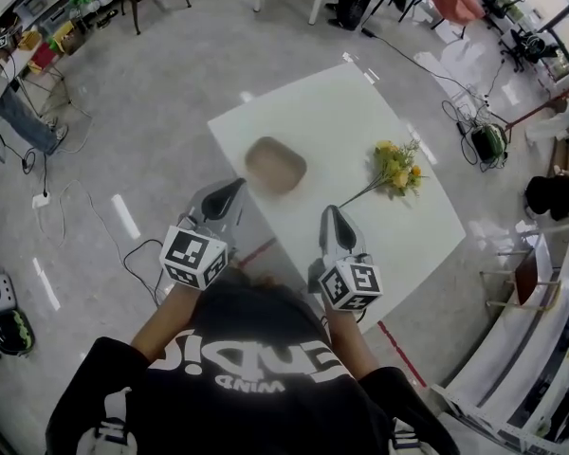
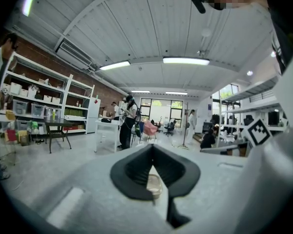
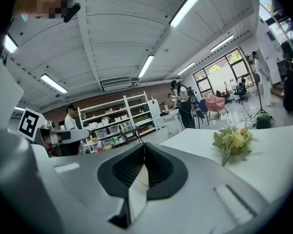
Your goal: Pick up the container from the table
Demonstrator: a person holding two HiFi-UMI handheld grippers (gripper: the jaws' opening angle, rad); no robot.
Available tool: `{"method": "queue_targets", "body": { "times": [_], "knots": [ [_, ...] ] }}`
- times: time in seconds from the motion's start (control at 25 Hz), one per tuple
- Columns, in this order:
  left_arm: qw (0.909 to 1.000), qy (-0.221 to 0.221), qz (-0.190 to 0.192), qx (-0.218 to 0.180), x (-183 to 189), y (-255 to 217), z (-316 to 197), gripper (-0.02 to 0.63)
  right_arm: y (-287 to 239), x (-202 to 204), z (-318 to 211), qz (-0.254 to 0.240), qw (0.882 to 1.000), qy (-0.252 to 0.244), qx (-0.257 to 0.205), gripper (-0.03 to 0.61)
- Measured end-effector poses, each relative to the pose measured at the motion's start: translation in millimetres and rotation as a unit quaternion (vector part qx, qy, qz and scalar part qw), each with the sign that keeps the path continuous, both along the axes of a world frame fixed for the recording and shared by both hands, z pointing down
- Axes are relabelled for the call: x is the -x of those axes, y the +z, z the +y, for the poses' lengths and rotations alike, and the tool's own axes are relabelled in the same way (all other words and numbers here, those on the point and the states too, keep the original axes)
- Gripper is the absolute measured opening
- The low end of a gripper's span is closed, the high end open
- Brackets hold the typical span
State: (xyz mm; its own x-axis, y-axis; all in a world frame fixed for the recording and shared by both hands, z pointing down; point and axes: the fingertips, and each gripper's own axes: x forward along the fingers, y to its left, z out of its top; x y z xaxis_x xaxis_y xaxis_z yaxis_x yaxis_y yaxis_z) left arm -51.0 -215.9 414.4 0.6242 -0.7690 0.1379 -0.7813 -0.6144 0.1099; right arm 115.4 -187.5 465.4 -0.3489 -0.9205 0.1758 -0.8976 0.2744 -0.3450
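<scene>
A shallow beige container point(image 1: 275, 164) with rounded corners lies on the white table point(image 1: 360, 121), toward its left side. My left gripper point(image 1: 235, 188) hovers at the table's near-left edge, just short of the container, jaws shut with nothing in them. In the left gripper view the container point(image 2: 154, 185) shows through the opening below the closed tips point(image 2: 152, 146). My right gripper point(image 1: 329, 212) is over the near part of the table, to the right of the container and apart from it, also shut and empty point(image 3: 144, 144).
A bunch of yellow flowers point(image 1: 396, 167) lies on the table right of the container, also in the right gripper view point(image 3: 233, 143). Cables point(image 1: 38, 173) trail on the floor at left. Shelves point(image 2: 44, 113), a chair and standing people are farther off.
</scene>
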Motion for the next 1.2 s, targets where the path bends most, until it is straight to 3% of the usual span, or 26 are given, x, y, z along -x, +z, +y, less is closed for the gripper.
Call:
{"method": "queue_targets", "body": {
  "times": [0.12,0.4,0.68,0.8,1.2],
  "knots": [
    [0.9999,0.013,-0.001,-0.001,1,-1,-10,0.002,1,2,-10,-0.006,1.0,0.011,-0.001,0.003],
    [0.9996,0.029,0.0,0.005,7,7,-23,0.002,5,13,-26,-0.016,1.0,0.019,-0.002,0.085],
    [0.9992,0.038,0.001,0.009,1,10,-32,0.002,9,15,-40,-0.035,0.999,0.019,0.007,0.253],
    [0.9992,0.039,0.003,0.009,0,11,-36,0.002,13,18,-47,-0.044,0.999,0.01,0.013,0.295],
    [0.9992,0.036,0.004,0.017,4,18,-47,0.002,51,26,-88,-0.064,0.996,0.005,0.058,0.304]
  ]
}}
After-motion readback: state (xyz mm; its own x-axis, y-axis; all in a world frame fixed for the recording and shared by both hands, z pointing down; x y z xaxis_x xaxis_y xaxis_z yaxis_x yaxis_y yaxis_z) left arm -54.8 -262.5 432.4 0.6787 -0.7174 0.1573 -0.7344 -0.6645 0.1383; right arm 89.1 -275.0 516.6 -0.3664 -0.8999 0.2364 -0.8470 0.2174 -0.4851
